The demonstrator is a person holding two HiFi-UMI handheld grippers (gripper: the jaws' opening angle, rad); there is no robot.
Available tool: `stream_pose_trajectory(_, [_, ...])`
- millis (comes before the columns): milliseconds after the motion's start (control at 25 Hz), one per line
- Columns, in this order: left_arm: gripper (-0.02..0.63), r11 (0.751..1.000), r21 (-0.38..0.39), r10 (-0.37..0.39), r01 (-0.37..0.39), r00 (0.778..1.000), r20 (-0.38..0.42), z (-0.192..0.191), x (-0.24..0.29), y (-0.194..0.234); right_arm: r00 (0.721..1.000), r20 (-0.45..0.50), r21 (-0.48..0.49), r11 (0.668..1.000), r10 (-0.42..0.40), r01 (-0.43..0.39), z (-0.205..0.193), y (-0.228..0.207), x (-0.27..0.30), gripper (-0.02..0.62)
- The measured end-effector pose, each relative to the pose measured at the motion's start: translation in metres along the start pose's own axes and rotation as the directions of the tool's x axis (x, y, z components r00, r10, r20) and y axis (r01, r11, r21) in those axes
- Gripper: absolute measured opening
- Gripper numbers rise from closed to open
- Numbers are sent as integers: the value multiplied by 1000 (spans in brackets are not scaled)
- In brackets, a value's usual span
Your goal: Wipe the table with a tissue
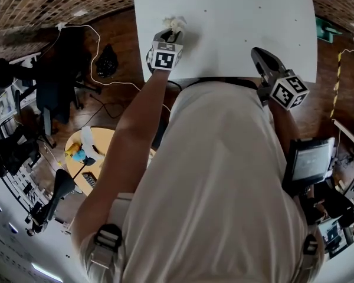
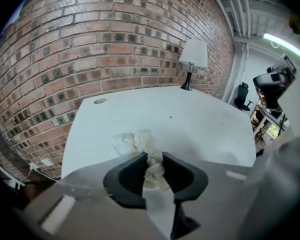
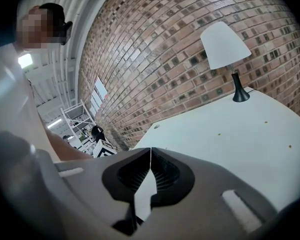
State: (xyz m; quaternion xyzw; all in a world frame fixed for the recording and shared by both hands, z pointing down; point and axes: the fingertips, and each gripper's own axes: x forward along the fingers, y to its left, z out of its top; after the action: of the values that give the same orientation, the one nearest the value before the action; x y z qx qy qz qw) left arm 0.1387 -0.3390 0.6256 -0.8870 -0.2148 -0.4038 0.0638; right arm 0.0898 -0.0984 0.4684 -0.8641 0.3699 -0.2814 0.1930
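Note:
A crumpled white tissue (image 2: 135, 143) lies pressed on the white table (image 2: 190, 119), near its left front part. My left gripper (image 2: 153, 165) is shut on the tissue, a wad of it squeezed between the black jaws. From the head camera the tissue (image 1: 174, 23) shows just beyond the left gripper (image 1: 169, 37), close to the table's (image 1: 236, 22) left edge. My right gripper (image 3: 149, 159) is shut with nothing in it, held over the table's near right edge; it appears in the head view (image 1: 261, 56) as well.
A table lamp (image 2: 192, 59) with a white shade stands at the far side of the table by the brick wall; the right gripper view shows the lamp (image 3: 225, 49) too. Small specks dot the tabletop (image 3: 250, 129). Chairs, cables and a yellow round stool (image 1: 88, 152) are on the floor at left.

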Motion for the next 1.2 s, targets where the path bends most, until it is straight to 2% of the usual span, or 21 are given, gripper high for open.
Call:
stream_pose_trajectory(160, [98,996,2,-92,92,995,32,4,-3,-33,1000,-2,-3,1000,-1,1,0,4,0,9])
stream_pose_trajectory(320, [100,990,-50,-124,133,980,153,21,-22,-54,1000,5,-3,1000,-15,15,2,5,-2,9])
stream_pose_trajectory(400, [101,986,-103,-110,133,972,205,25,-32,-49,1000,12,1,1000,-24,24,2,5,-3,9])
stream_pose_trajectory(520, [103,976,-191,-51,104,964,260,20,-50,-18,999,24,4,1000,-30,30,0,8,-3,9])
stream_pose_trajectory(680, [103,960,-279,52,34,954,295,17,-72,31,998,41,17,999,-44,43,0,5,-9,9])
stream_pose_trajectory(800, [103,947,-322,106,-5,949,297,14,-81,53,997,54,35,998,-49,47,-1,1,-12,9])
stream_pose_trajectory(920, [104,941,-337,124,-22,950,286,12,-82,56,997,60,50,998,-42,39,-1,-5,-14,9])
stream_pose_trajectory(1200, [106,952,-304,99,-18,962,254,22,-68,34,997,72,42,999,-35,32,3,-19,-21,9])
